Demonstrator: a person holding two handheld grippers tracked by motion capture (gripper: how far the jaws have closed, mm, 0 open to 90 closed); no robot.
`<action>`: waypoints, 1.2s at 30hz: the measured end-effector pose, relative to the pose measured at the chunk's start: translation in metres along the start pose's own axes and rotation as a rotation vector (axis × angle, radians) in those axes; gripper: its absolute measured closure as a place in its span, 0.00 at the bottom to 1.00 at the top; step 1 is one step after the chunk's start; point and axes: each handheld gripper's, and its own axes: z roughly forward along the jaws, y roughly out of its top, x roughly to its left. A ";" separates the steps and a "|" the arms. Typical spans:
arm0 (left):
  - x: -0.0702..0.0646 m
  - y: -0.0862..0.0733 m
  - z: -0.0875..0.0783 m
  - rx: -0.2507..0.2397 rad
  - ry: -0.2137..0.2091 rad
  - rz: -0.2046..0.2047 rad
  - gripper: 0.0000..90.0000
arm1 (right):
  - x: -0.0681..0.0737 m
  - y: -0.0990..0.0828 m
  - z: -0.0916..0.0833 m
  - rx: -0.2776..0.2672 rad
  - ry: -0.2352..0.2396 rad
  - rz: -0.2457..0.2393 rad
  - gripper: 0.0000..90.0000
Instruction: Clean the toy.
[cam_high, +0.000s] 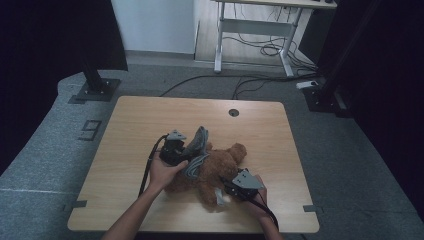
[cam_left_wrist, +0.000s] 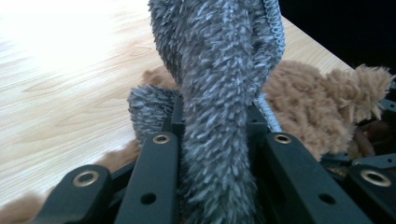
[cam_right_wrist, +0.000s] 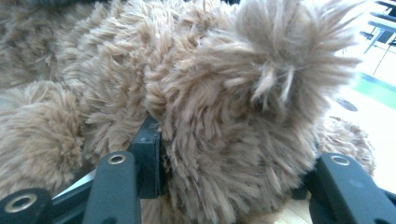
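Item: shaggy brown plush teddy bear (cam_high: 215, 170), lying on the pale wooden desk (cam_high: 140, 120), long axis running diagonally from the near left to the far right. Left gripper (cam_high: 192, 150): fingers clenched on a fuzzy grey knitted cloth (cam_left_wrist: 219, 93) that rises between them, draped over the bear's upper side. Right gripper (cam_high: 226, 189): fingers grasping a fluffy limb of the bear at its near end. Cloth lies nearer the left hand.
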 end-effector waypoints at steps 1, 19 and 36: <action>0.002 -0.002 -0.004 -0.005 0.003 -0.004 0.82 | 0.000 0.000 0.000 0.000 0.001 0.000 0.51; 0.048 -0.054 -0.056 -0.044 0.135 -0.076 0.82 | 0.000 -0.003 -0.004 0.009 0.029 0.032 0.51; 0.002 -0.001 -0.047 -0.068 0.073 0.043 0.83 | -0.003 -0.003 -0.003 0.009 0.035 0.052 0.50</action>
